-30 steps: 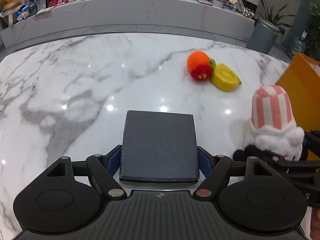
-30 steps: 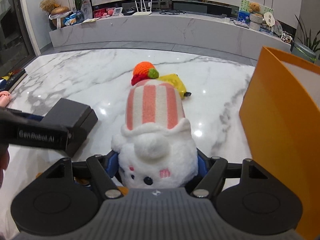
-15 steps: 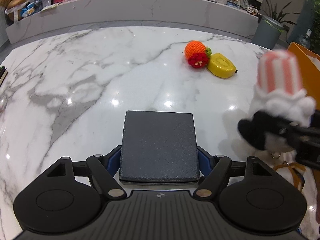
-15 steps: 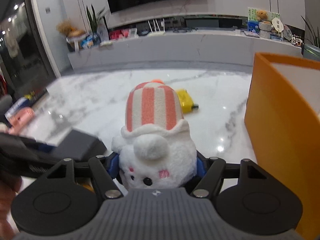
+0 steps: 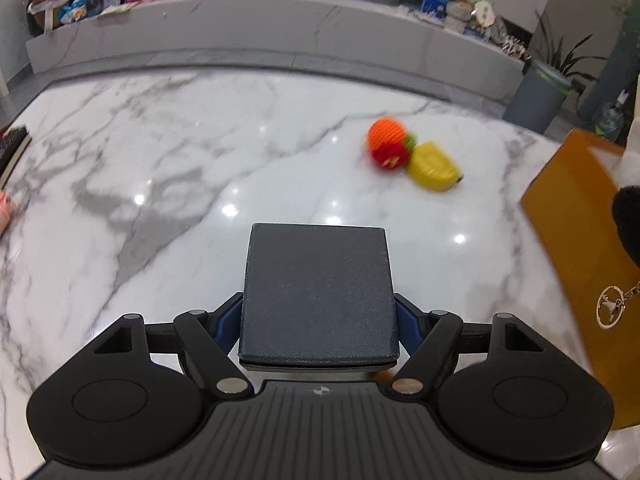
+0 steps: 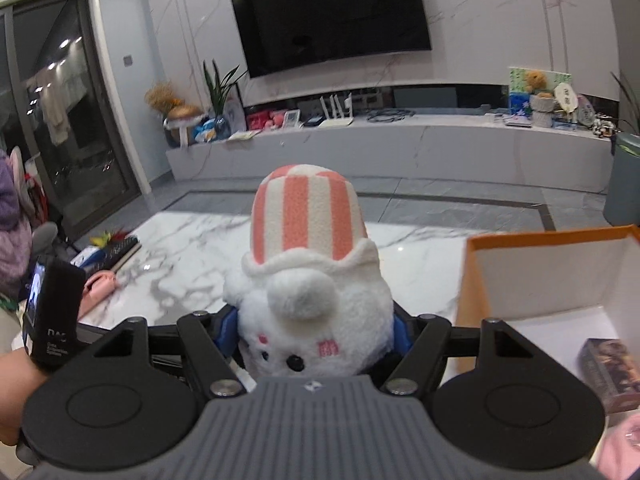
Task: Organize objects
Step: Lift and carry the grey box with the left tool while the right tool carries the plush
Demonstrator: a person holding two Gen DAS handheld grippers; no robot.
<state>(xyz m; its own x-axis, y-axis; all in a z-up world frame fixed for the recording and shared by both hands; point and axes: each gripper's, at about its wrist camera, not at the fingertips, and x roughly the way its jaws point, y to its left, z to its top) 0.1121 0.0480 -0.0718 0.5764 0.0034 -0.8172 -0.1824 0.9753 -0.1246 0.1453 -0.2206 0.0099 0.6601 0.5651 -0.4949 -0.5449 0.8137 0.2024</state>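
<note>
Plush toy: white fuzzy body, pink-and-white striped cap, round pompom, small black eyes and pink cheeks facing the camera; lying cap-forward, lifted above the marble table.
Right gripper: jaws pinching the plush by its lower body, blue pads just visible at either side.
Dark box: flat, square, dark grey with a fine-textured lid; held over the table.
Left gripper: jaws pressed against both sides of the dark box.
Orange box: open-topped, white inside, just right of the plush; a small printed carton lies on its floor. In the left wrist view its orange wall stands to the right, with a metal keyring hanging in front of it.
Table, far side: crocheted orange-and-red toy touching a yellow tape measure; both blurred.
Table, left edge: pink item, only partly seen.
Background: wall TV, low marble console.
</note>
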